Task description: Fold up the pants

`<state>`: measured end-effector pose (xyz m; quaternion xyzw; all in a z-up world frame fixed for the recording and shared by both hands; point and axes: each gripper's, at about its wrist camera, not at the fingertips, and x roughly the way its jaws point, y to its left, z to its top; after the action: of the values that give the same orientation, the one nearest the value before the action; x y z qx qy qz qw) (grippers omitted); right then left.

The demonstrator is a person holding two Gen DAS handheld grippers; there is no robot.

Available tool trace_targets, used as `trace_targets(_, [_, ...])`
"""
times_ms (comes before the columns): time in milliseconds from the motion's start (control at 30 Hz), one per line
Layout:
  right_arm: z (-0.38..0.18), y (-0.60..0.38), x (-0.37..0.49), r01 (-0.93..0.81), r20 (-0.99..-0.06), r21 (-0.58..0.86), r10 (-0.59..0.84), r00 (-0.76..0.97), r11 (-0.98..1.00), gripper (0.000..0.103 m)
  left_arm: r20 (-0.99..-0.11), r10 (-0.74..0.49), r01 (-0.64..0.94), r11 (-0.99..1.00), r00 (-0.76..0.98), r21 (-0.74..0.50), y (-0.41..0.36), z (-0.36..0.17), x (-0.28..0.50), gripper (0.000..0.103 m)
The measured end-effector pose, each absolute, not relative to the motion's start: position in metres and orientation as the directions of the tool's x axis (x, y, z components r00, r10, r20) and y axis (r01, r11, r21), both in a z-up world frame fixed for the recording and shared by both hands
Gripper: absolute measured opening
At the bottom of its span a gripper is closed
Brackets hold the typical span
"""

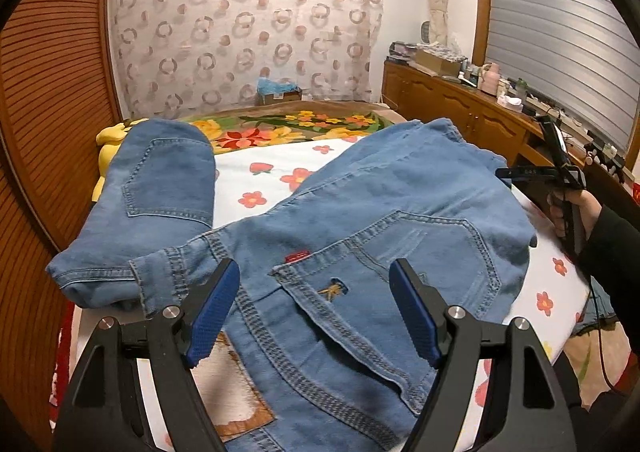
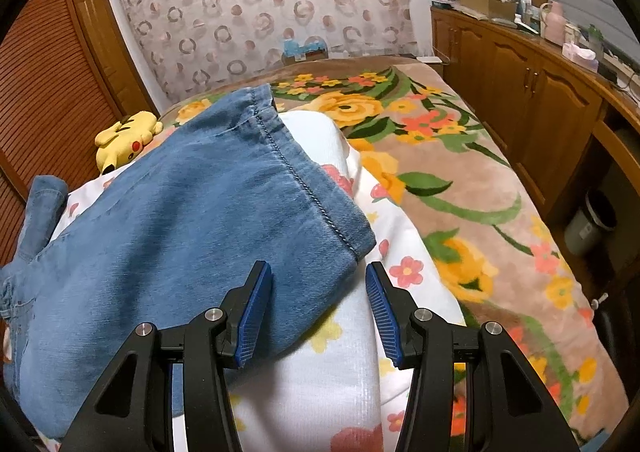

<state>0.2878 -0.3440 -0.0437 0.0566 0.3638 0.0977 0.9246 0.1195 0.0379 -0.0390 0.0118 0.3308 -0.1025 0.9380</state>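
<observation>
Light blue jeans [image 1: 392, 207] lie on a white flowered sheet [image 1: 276, 171] on the bed, back pockets up, waistband near me. One part is folded over at the left [image 1: 160, 187]. My left gripper [image 1: 314, 292] is open and empty, just above the waistband and back pocket. In the right wrist view a jeans leg [image 2: 192, 211] ends in a stitched hem [image 2: 304, 187]. My right gripper [image 2: 318, 292] is open, its jaws either side of the hem's near corner, not closed on it. The right gripper also shows in the left wrist view [image 1: 560, 175], held by a hand.
A flowered brown blanket [image 2: 460, 155] covers the bed beyond the sheet. A yellow plush toy [image 2: 124, 139] lies at the left edge. Wooden cabinets [image 2: 540, 99] with clutter run along the right. A slatted wooden door [image 1: 44, 91] stands at the left. A grey bin [image 2: 592, 223] sits on the floor.
</observation>
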Motion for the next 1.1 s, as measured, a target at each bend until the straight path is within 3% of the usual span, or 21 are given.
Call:
trace_targets(167, [-0.044, -0.339, 0.288, -0.141, -0.667, 0.144, 0.201, 0.717, 0.979, 0.037, -0.629, -0.191, 0.207, 0.977, 0.754, -0.05, 0.032, -0.042, 0.118, 0.078])
trace_targets(367, [-0.042, -0.342, 0.286, -0.15, -0.654, 0.138, 0.203, 0.729, 0.979, 0.01, -0.634, -0.194, 0.209, 0.977, 0.749, -0.052, 0.028, -0.044, 0.118, 0.078])
trace_targets(433, [-0.039, -0.338, 0.283, -0.159, -0.642, 0.127, 0.204, 0.739, 0.979, 0.006, -0.633, -0.194, 0.209, 0.977, 0.749, -0.051, 0.028, -0.044, 0.118, 0.078])
trace_targets(700, [-0.012, -0.319, 0.257, -0.239, -0.573, 0.129, 0.269, 0.774, 0.962, 0.003, -0.622, -0.194, 0.205, 0.977, 0.759, -0.054, 0.027, -0.039, 0.112, 0.078])
trace_targets(1100, [0.053, -0.221, 0.182, -0.517, -0.472, 0.065, 0.483, 0.738, 0.853, 0.003, -0.578, -0.155, 0.145, 0.987, 0.801, -0.064, 0.058, -0.011, 0.085, 0.078])
